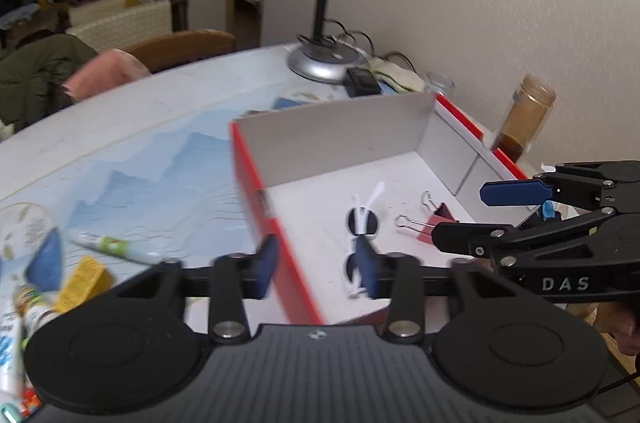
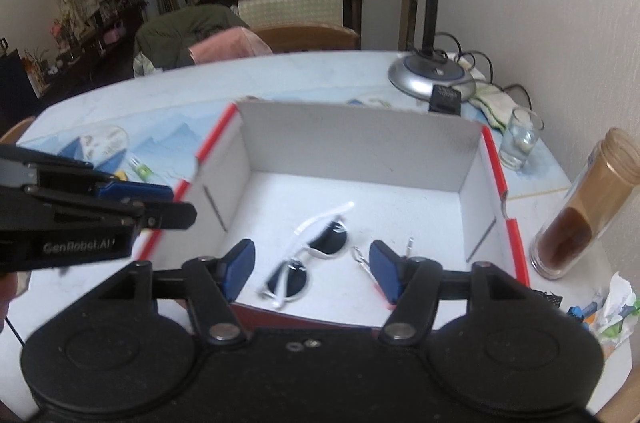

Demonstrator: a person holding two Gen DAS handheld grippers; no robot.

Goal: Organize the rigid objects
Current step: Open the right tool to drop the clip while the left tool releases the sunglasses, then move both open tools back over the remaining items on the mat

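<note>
So, partway through by the look of it. The box (image 2: 360, 143), white cardboard inside with red outer walls, sits mid-desk and already has two things lying on its floor: a pair of sunglasses (image 2: 310, 259) with glossy white plastic frames and round dark lenses, one arm folded out, and just to their right a red binder clip (image 1: 434, 223) with its wire handles sticking out toward the left.

Still out on the desk (image 2: 312, 79) to the left of the box: a small white tube with a green label (image 1: 116, 247), a yellow packet (image 1: 80, 283) and some other bits I can't make out through the blur. My guess is those go in next, so I'd call it under halfway.

Left gripper (image 1: 316, 265) hangs over the box's near-left wall, jaws spread wide with nothing between them. Right gripper (image 2: 312, 271) is above the near edge of the box, jaws also wide apart and empty, with the sunglasses showing through the gap.

Off to the right by the wall there's a clear drinking glass (image 2: 520, 141) and a tall see-through jar (image 2: 580, 207) with brown powder in it. Both look breakable, so probably not part of the job.
</note>
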